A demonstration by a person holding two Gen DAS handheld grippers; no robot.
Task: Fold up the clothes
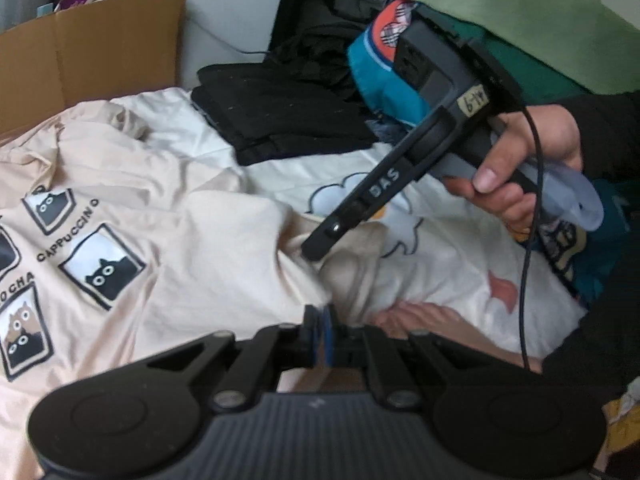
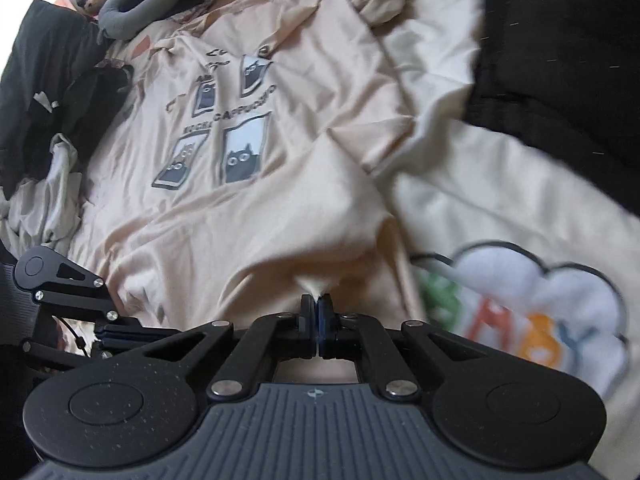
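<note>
1. On a bed covered by a white quilt (image 2: 472, 184) printed with a cloud and coloured letters, a beige shirt (image 2: 248, 208) with cat pictures and the word "CAPPUCCINO" is spread front up.
2. Around the bed, a cardboard box (image 1: 92, 52) is seen against a pale wall, a folded black stack (image 1: 280, 120) is laid on the quilt beside the shirt, and a heap of blue, dark green and light green clothes (image 1: 500, 36) is piled behind it.
3. In the right wrist view, dark clothing (image 2: 48, 88) and a crumpled white cloth (image 2: 44, 208) are seen at the shirt's far side, with a grey neck pillow (image 2: 136, 0) near the top edge.
4. The left gripper (image 1: 322, 334) is closed, its pads pressed together at the shirt's edge; whether fabric is caught between them is hard to make out because of blur.
5. The right gripper (image 2: 316, 312) is closed on a small peak of the shirt's fabric, which is pulled taut from the pads.
6. The right hand (image 1: 528, 168) is seen around that gripper's handle, a black sleeve and a cable partly cut off at the frame's edge.
7. Part of a bare forearm or hand is glimpsed below the bunched sleeve fabric, mostly hidden by the left gripper's body.
</note>
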